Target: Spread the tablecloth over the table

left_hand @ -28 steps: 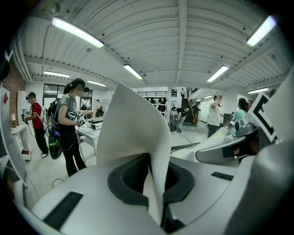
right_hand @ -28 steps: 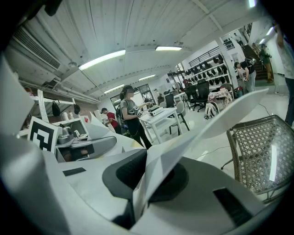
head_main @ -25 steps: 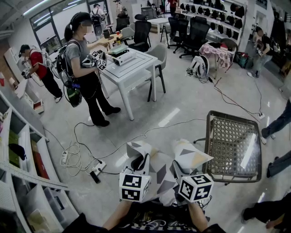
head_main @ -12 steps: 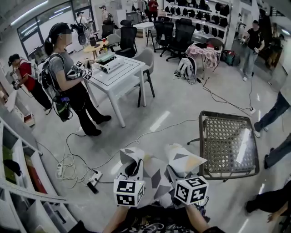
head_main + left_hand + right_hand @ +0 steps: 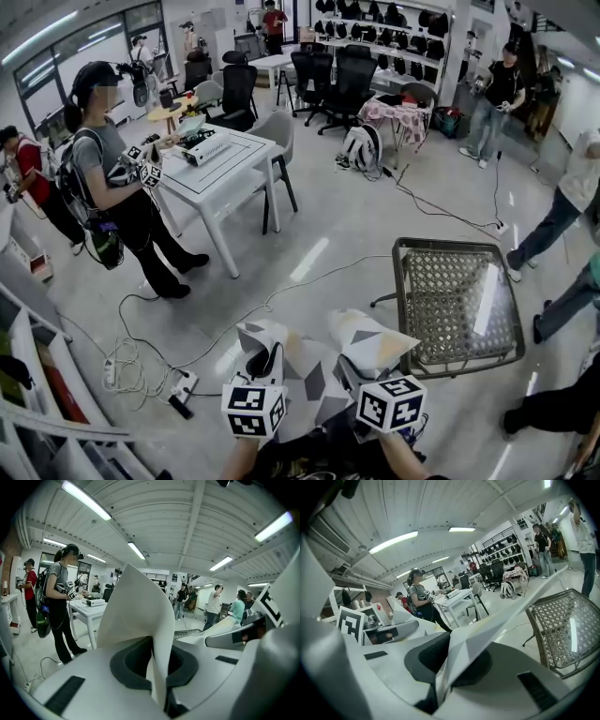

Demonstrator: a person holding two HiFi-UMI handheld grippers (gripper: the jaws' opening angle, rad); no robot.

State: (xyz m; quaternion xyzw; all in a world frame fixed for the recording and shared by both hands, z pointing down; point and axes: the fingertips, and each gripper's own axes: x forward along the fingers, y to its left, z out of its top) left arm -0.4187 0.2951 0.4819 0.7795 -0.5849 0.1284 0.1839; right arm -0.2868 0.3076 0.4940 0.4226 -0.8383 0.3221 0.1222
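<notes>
Head view, lower centre: left gripper (image 5: pixel 265 361) and right gripper (image 5: pixel 349 370) each pinch an edge of the bunched tablecloth (image 5: pixel 370 339), held in the air near the mesh table (image 5: pixel 450 300); judged the carrying step, next needing the cloth brought over it and drawn apart.

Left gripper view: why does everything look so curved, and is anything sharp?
Left gripper view: the wide-angle lens bows the ceiling lights; the tablecloth close up looks soft, the room sharper. Head view: similar bowing at the edges, a glare streak on the mesh table.
</notes>
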